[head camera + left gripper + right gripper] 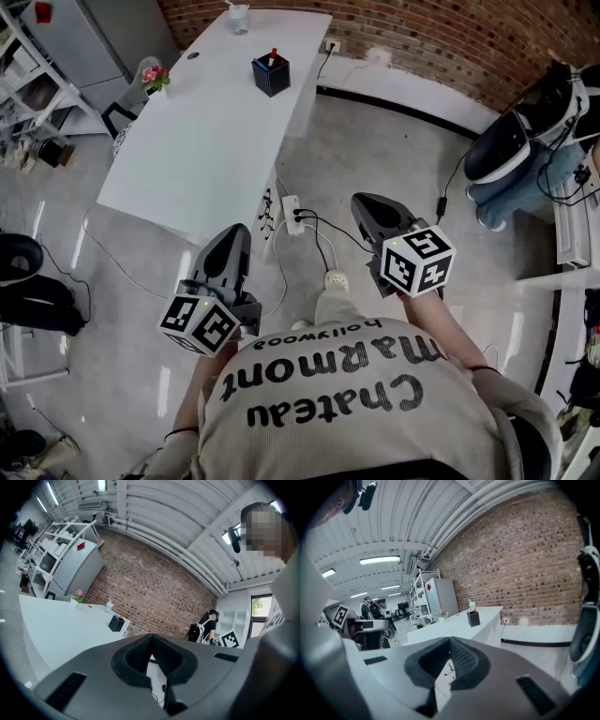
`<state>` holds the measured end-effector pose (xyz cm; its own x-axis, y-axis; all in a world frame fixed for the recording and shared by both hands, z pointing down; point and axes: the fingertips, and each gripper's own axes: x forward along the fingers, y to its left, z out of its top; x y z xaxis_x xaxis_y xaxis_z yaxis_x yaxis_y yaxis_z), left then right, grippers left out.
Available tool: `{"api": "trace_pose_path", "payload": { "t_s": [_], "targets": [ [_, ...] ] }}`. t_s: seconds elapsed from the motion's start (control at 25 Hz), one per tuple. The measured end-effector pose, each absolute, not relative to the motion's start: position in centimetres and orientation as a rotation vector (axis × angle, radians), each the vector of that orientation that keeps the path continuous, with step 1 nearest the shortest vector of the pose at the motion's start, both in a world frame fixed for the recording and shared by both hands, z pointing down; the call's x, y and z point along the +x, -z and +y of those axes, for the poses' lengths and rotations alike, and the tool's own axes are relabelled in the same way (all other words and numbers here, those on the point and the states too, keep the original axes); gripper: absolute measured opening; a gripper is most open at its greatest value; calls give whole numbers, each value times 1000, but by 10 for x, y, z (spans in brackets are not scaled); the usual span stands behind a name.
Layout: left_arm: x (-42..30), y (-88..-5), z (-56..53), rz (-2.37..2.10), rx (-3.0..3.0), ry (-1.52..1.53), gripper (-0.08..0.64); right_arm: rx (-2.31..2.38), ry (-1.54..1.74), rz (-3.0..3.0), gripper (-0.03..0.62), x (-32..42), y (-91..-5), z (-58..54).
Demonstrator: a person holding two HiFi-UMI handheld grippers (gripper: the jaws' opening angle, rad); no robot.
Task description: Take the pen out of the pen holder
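A dark square pen holder stands on the far part of a long white table, with a red-tipped pen sticking up out of it. The holder also shows small and far off in the left gripper view and in the right gripper view. My left gripper hangs over the floor short of the table's near end, jaws closed together and empty. My right gripper is to its right, also over the floor, shut with nothing in it. Both are well away from the holder.
A small flower pot and a white bottle stand on the table. A power strip with cables lies on the floor by the table's near leg. Shelves stand at left, a brick wall behind, gear on a chair at right.
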<state>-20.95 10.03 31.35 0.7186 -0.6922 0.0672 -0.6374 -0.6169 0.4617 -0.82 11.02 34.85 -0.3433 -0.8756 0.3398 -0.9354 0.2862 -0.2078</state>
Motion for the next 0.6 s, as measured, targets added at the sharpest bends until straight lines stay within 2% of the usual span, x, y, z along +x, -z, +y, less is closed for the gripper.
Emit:
{"api": "trace_pose_path", "payload": {
  "t_s": [0.6],
  "targets": [
    [-116,-274,-18,-1119,2490,248,1,1631,-409,-2504,3,89,-301,-28]
  ]
}}
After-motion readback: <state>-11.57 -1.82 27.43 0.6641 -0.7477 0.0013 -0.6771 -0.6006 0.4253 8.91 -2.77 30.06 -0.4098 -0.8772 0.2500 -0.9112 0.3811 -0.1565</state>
